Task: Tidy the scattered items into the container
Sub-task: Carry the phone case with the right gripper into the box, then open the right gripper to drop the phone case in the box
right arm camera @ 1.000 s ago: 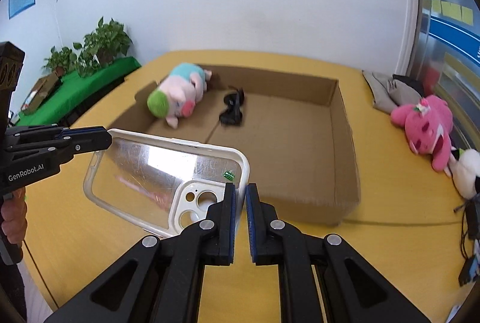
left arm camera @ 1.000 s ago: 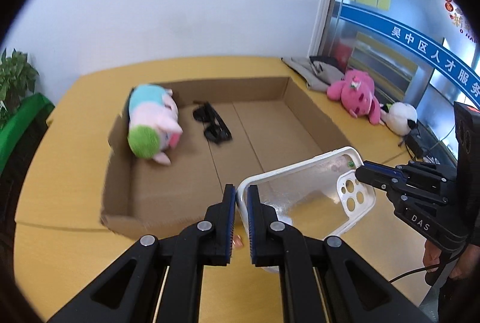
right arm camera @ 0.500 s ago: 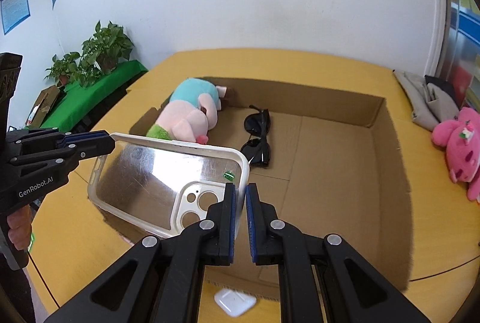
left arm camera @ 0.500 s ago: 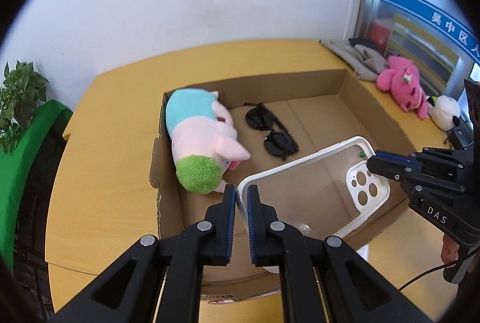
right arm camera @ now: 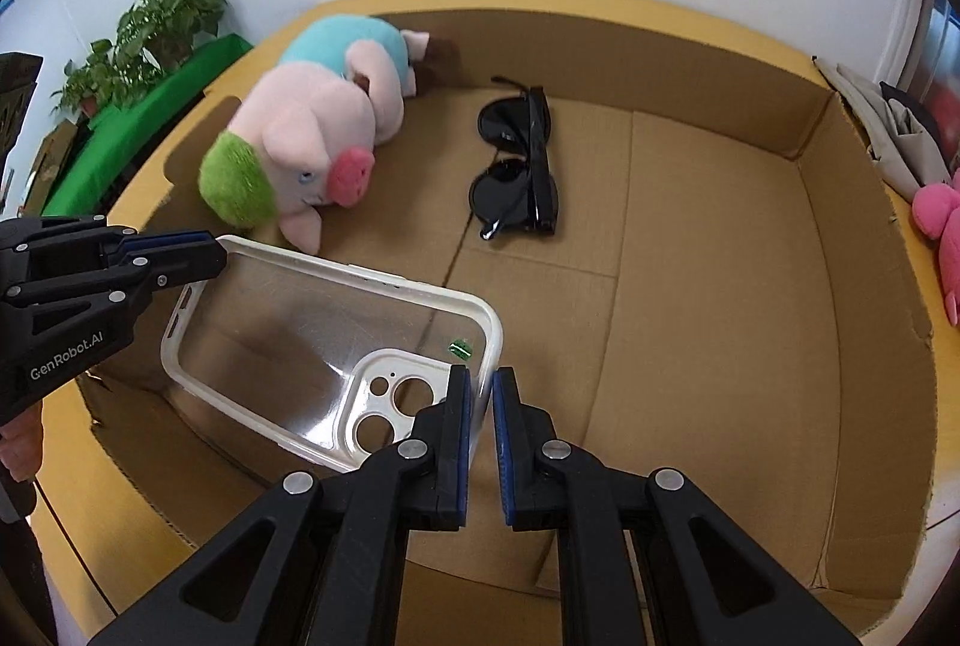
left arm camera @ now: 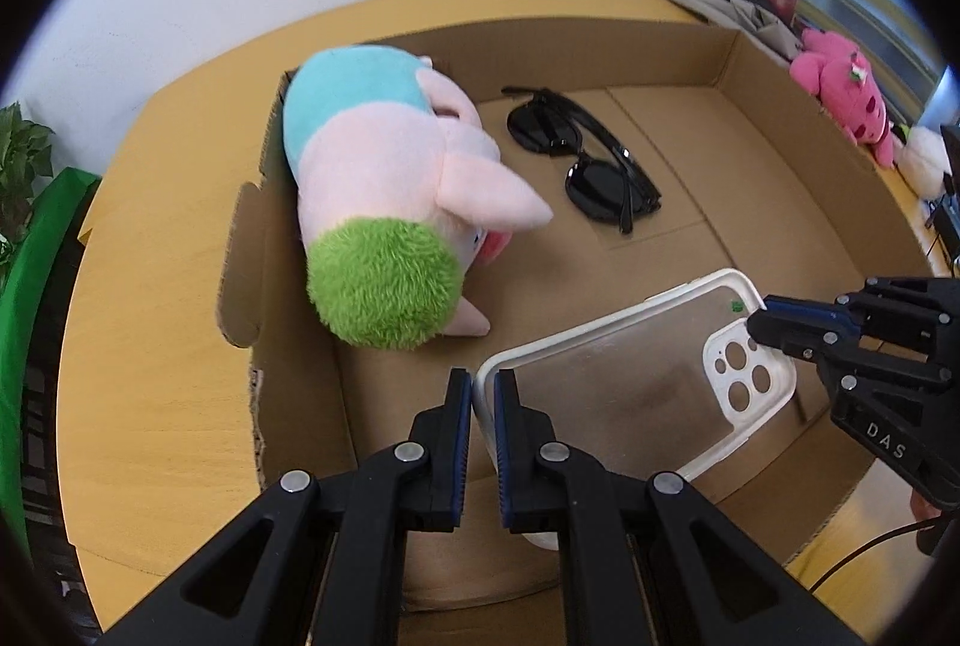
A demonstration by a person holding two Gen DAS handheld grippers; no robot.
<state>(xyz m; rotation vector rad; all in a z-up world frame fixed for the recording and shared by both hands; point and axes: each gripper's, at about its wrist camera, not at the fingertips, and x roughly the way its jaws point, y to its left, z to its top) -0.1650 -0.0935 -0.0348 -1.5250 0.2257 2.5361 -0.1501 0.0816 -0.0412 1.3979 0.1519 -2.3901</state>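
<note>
Phone case (left arm camera: pixel 630 382) hangs over the cardboard box (right arm camera: pixel 864 202), pinched at opposite ends by both hand-held grippers, left (left arm camera: pixel 478 394) and right (right arm camera: pixel 478 400). Plush pig (left arm camera: pixel 384 202) and sunglasses (right arm camera: pixel 519 166) already lie inside; pink plush (left arm camera: pixel 840 75) waits on the surface (left arm camera: pixel 150 346).

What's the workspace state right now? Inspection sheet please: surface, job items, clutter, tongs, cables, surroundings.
Surface: yellow wooden table, cardboard box open on it.
Job's things: pig plush and black sunglasses lie inside the box; clear phone case held over the box's near corner.
Clutter: pink plush, white plush and folded grey cloth on the table outside the box.
Tongs: left tongs shut on the case's plain end; right tongs shut on its camera-cutout end.
Cables: black cable at the table's near edge.
Surroundings: white wall, potted plant, green cloth.
</note>
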